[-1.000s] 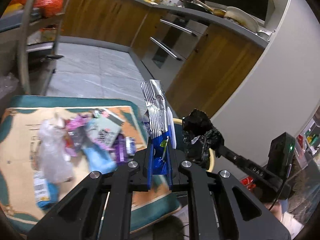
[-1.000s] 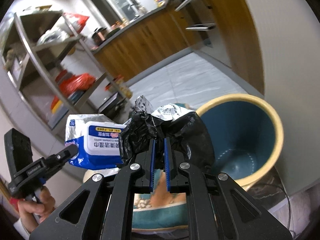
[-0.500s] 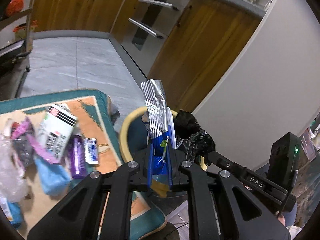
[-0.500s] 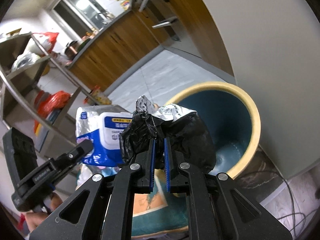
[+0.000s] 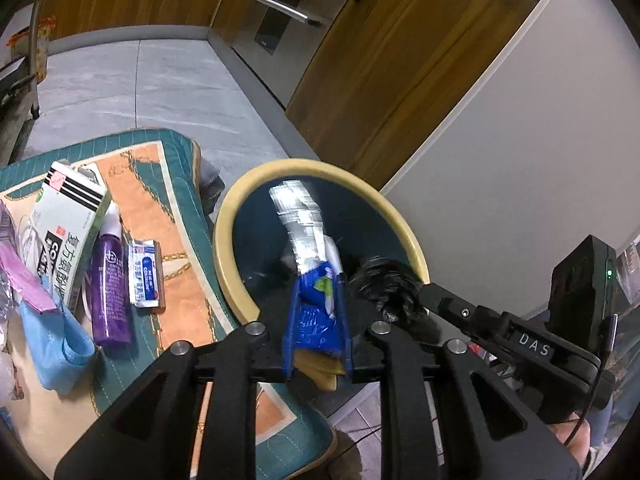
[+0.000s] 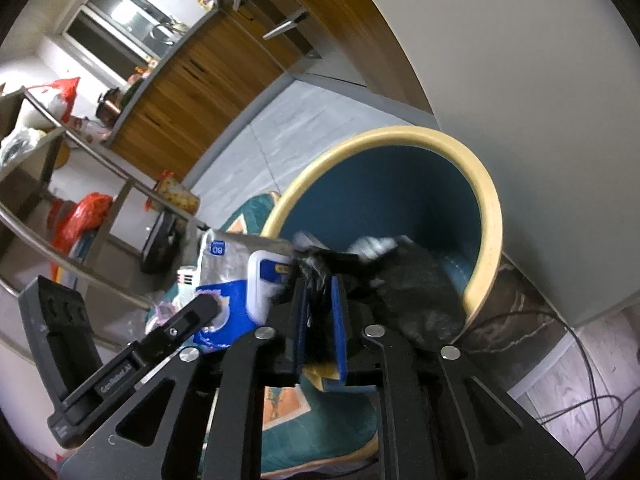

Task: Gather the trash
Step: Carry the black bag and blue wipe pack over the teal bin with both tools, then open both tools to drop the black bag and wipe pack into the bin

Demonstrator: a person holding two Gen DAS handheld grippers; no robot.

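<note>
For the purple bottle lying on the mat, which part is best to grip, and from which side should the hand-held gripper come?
Grip the purple bottle across the middle of its round body, coming from above. It lies flat on the mat, white cap pointing away from the camera. The white box is close on one side and the small blue sachet on the other, so the fingers should go down into those narrow gaps.

Left gripper [image 5: 318, 330] angled downward, jaws just parting slightly, right gripper [image 6: 320, 322] close beside it, likewise tilted down, jaws also just easing apart
</note>
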